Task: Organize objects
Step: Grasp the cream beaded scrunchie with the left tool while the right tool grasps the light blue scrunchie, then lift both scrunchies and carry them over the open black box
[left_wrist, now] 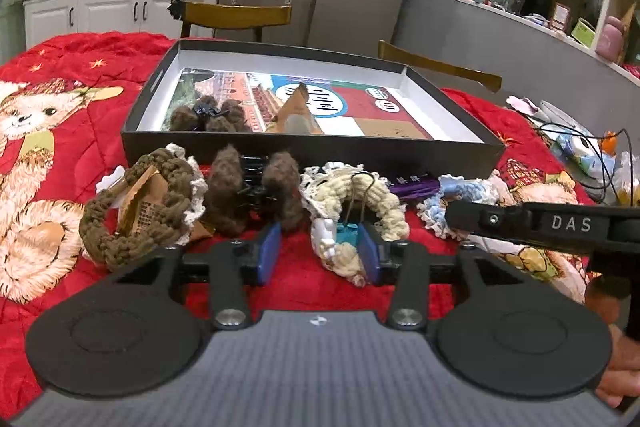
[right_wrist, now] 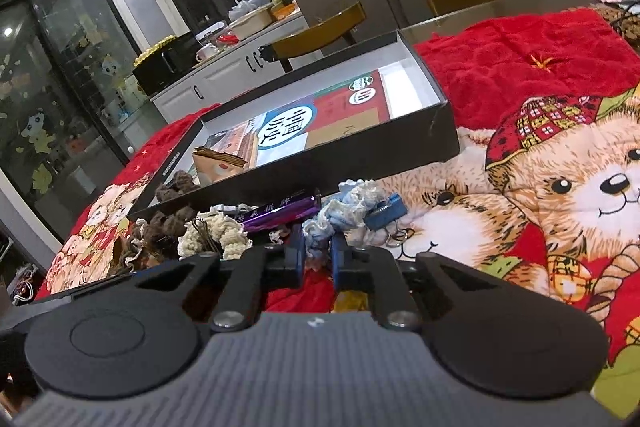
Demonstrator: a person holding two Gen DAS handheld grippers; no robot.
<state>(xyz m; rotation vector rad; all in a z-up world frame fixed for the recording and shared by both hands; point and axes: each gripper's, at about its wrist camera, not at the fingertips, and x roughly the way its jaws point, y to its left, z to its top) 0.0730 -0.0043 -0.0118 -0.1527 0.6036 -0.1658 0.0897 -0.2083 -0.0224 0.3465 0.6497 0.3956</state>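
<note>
Here the right gripper point(right_wrist: 318, 253) pinches the blue-and-white crocheted scrunchie point(right_wrist: 340, 211) before the black box point(right_wrist: 360, 163); the left gripper point(left_wrist: 318, 251) stands part-open around the cream scrunchie point(left_wrist: 360, 199). Lifting could snag the blue binder clip point(right_wrist: 386, 215), since its yarn looks tangled there.

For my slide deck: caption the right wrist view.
Right gripper shut on blue-white crocheted scrunchie before the open black box.

Readable lettering in the scene

"DAS" stands in pale capitals on the black arm of the right gripper point(left_wrist: 568, 223) in the left wrist view. Large Chinese characters fill a white circle on the printed sheet point(right_wrist: 286, 125) lining the black box point(right_wrist: 384, 155); the purple packet point(right_wrist: 280, 213) bears characters too small to read.
</note>
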